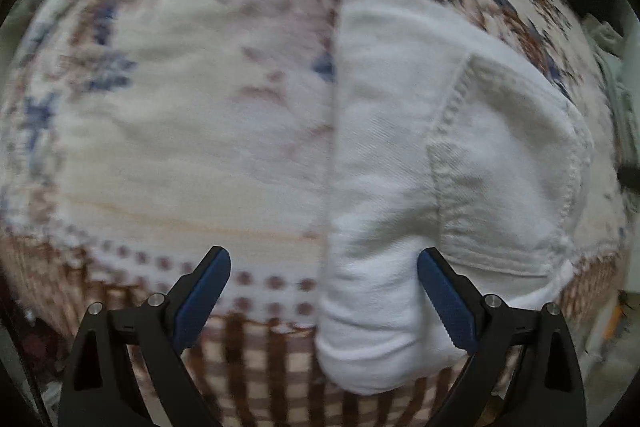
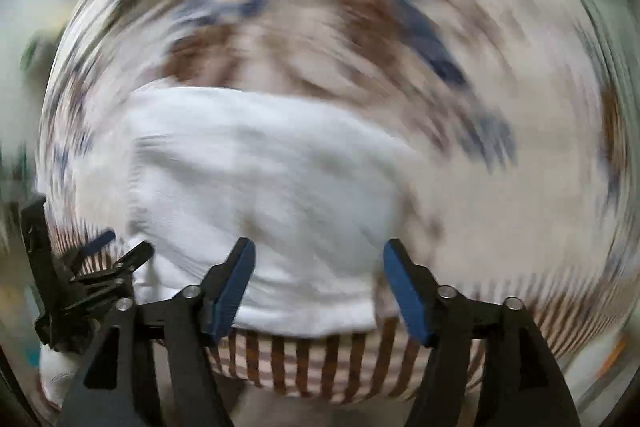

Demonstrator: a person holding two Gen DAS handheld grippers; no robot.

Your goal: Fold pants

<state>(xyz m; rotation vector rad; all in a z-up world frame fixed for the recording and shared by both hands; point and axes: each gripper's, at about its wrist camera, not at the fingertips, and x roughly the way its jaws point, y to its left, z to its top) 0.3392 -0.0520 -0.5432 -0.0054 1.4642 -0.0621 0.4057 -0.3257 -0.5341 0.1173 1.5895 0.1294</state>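
No brand, label or writing can be read anywhere. The pants (image 1: 400, 163) are white twill denim with a diagonal weave, folded into a thick oblong bundle; a patch pocket with rows of white stitching and a flat hem shows on the upper layer, and the end nearest the camera is a soft rounded roll. They lie on a patterned cloth (image 1: 180, 131), cream in the middle with blurred navy and rust floral motifs, a row of brown dots and a brown checked border; what it covers cannot be told. In the left wrist view the left hand-held gripper (image 1: 324, 301) stands with its jaws wide apart, black plastic arms with ribbed blue pads, straddling the bundle's near end; whether the right-hand pad touches the fabric is unclear. The right wrist view is heavily smeared in a swirl, so the cloth's pattern is barely legible, but the pants (image 2: 256, 187) show as a pale rounded mass. The right hand-held gripper (image 2: 320, 291) has its jaws spread above them, nothing pinched between the pads. At that view's left edge the left hand-held gripper (image 2: 96, 267) appears, partly cut off.
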